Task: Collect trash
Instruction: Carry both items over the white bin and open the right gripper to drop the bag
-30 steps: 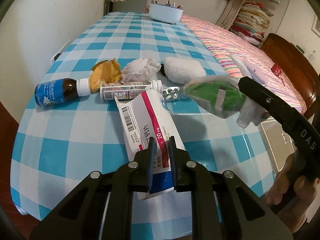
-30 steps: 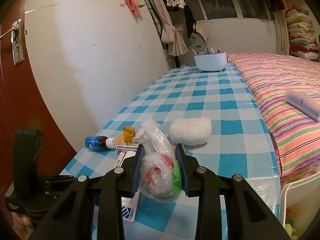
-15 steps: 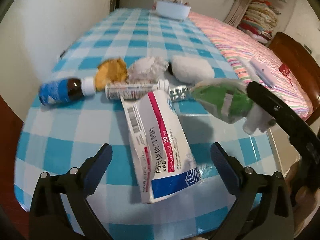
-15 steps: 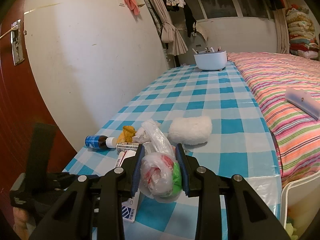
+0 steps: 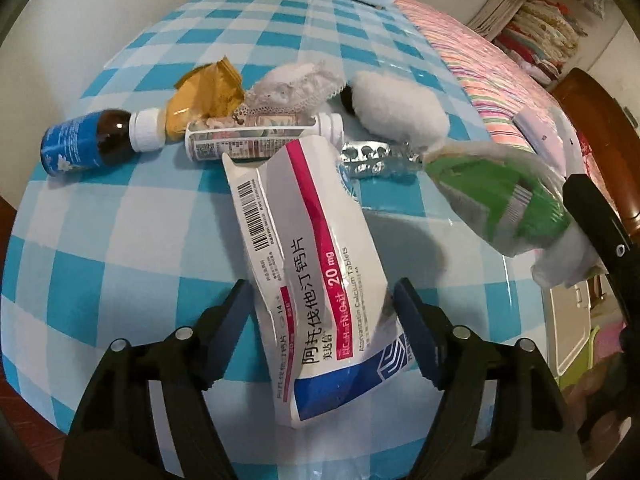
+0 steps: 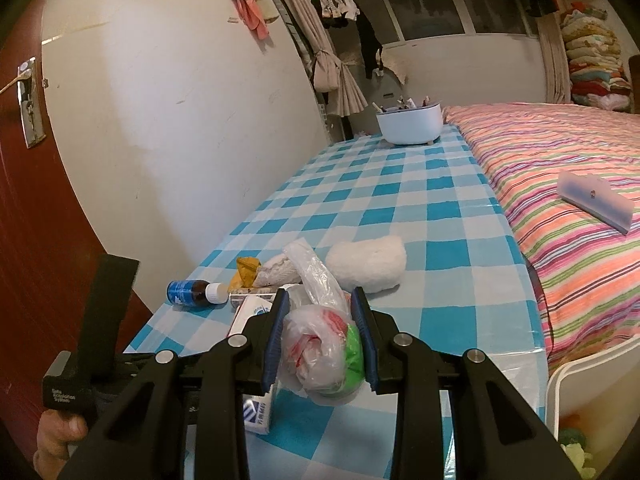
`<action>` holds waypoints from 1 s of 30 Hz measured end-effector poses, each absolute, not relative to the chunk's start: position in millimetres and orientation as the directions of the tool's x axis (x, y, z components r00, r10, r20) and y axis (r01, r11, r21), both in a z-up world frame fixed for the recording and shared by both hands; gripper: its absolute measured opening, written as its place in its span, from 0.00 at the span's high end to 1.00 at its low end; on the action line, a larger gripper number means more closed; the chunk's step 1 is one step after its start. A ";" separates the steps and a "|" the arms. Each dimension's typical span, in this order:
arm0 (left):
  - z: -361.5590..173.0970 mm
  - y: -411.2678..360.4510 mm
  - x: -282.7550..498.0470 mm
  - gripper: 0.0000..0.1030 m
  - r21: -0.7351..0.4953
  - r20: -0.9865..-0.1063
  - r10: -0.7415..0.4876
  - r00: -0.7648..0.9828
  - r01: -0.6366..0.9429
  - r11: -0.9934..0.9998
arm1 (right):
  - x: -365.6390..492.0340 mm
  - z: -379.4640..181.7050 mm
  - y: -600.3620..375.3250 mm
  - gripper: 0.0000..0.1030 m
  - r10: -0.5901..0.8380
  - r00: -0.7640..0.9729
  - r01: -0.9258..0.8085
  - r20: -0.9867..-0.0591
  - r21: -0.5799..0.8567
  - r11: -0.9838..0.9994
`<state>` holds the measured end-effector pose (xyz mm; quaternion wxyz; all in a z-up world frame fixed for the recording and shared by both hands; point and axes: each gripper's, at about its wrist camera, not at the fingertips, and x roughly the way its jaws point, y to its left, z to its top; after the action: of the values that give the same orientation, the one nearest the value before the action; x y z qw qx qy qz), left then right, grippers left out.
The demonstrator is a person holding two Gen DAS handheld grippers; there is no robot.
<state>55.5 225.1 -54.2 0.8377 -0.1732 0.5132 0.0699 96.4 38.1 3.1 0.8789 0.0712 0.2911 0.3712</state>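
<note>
A white medicine box (image 5: 312, 248) with a magenta stripe lies on the blue checked table (image 5: 120, 240). My left gripper (image 5: 324, 316) is open, one finger on each side of the box's near end, neither pad visibly touching it. My right gripper (image 6: 319, 300) is shut on a clear plastic bag (image 6: 320, 348) holding green and red waste. That plastic bag (image 5: 500, 200) hangs above the table's right edge in the left wrist view. Behind the box lie a blue-labelled brown bottle (image 5: 88, 140), a yellow wrapper (image 5: 208, 92), a white tube (image 5: 260, 136) and a blister pack (image 5: 372, 158).
A lace cloth (image 5: 296, 84) and a fluffy white pad (image 5: 400, 108) sit further back. A white tub (image 6: 408, 124) stands at the table's far end. A striped bed (image 6: 560, 180) runs along the right, and a white bin (image 6: 580, 392) stands below the table's corner. A wall borders the left.
My left gripper went from shut to wide open, then dropped closer to the table and narrowed around the medicine box. The right gripper kept still, holding the bag.
</note>
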 end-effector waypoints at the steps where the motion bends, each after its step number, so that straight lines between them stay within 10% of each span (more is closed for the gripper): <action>1: -50.8 224.0 55.1 0.32 -0.214 -0.879 -0.054 0.474 -0.291 0.933 | 96.1 3.5 36.4 0.69 0.693 0.558 -0.609 -0.457 0.342 0.716; 4: -39.1 218.1 51.4 0.39 -0.192 -0.856 -0.022 0.517 -0.277 0.942 | 95.4 5.0 32.0 0.69 0.686 0.569 -0.605 -0.453 0.335 0.723; 5: -34.4 214.4 50.4 0.64 -0.181 -0.845 -0.014 0.534 -0.261 0.948 | 95.1 5.3 30.2 0.69 0.683 0.573 -0.602 -0.453 0.332 0.726; 30: -1.6 153.1 53.3 0.68 -0.137 -0.758 -0.027 0.652 -0.119 0.983 | 93.2 20.3 -37.5 0.69 0.607 0.683 -0.515 -0.406 0.322 0.795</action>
<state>53.3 153.1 -1.6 0.9046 -0.0875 0.4165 0.0252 93.2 -37.5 20.3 0.9128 0.0910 0.2532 0.3073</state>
